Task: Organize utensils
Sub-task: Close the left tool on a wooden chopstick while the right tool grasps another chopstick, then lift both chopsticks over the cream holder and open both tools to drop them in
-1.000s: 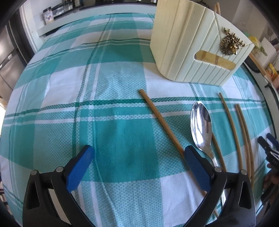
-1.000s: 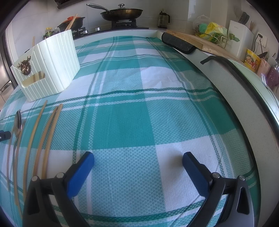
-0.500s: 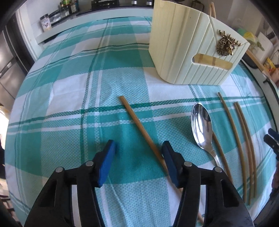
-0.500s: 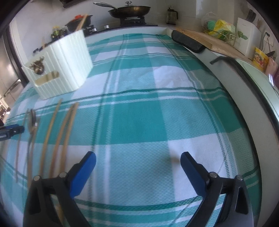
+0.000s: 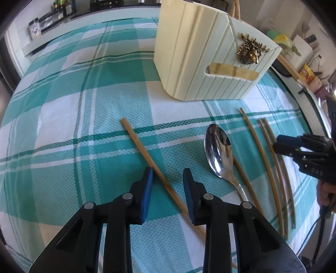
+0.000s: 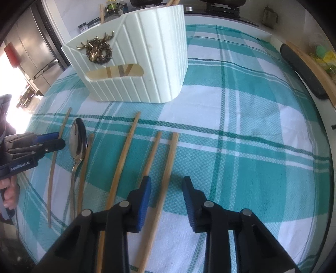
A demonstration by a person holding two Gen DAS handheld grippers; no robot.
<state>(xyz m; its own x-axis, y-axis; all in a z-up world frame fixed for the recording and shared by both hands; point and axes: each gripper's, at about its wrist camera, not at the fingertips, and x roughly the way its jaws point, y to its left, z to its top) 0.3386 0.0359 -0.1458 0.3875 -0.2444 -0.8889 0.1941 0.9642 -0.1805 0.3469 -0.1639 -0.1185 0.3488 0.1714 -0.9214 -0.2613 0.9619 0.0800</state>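
Right now my left gripper [image 5: 167, 178] sits low over the teal-and-white checked cloth [image 5: 84, 147], jaws part-open w/ a narrow gap, straddling the leftmost chopstick [image 5: 151, 161]. That stick runs diagonally between the blue pads; can't tell if either pad touches it, and it lies flat on the cloth, not pinched.

My right gripper [image 6: 166, 180] is likewise part-open, same narrow spread, holding nothing. It straddles the rightmost chopstick [image 6: 168, 168], which passes up between the pads; the next stick over [image 6: 153, 151] lies just beside the left pad, on its outer side.

Utensils lie in a rough row in front of the cream ribbed holder [image 5: 201, 63], all flat on the cloth & apart from the holder's base. From my left wrist cam, L to R: the diagonal stick, then the metal spoon [image 5: 219, 151] bowl-up w/ a short stick [image 5: 243, 176] tucked along its handle, then a lone curved-looking stick [image 5: 260, 151], then the pair near the right gripper. From that cam the right gripper's tips show at the far right edge, over the pair.

Holder stands upright, brass deer-head badge [image 5: 251, 52] on its face above a slot cutout; a couple of sticks poke out its top [image 6: 101, 11]. Black padded bar & wooden board [image 6: 302, 69] lie beyond the cloth's right edge
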